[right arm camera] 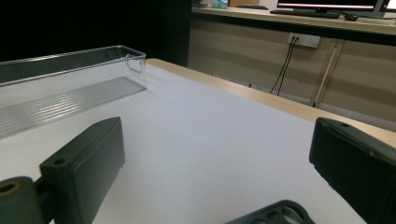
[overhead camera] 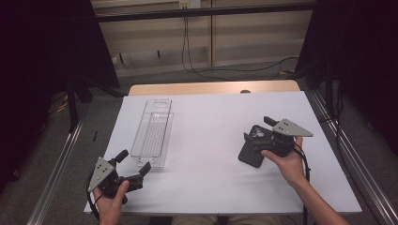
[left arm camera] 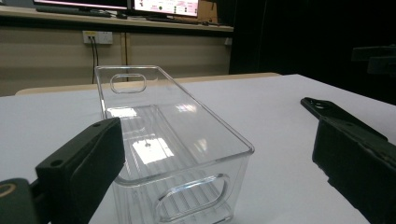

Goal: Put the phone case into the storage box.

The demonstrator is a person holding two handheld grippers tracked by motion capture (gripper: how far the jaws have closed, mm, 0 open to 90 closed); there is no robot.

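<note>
A long clear plastic bin lies lengthwise on the white table, left of centre. My left gripper is open at the bin's near end, its jaws either side of that end's right corner. Its own view looks along the bin between the spread jaws of the left gripper. At the right, a black phone case lies flat. My right gripper hovers open over the case's far end. The case's camera cutout peeks up between the jaws of the right gripper.
The white sheet covers a wooden table whose far edge shows bare. Metal rails run along both sides. Cables hang at the back wall. The bin stands to the left in the right gripper view. Open white surface lies between bin and case.
</note>
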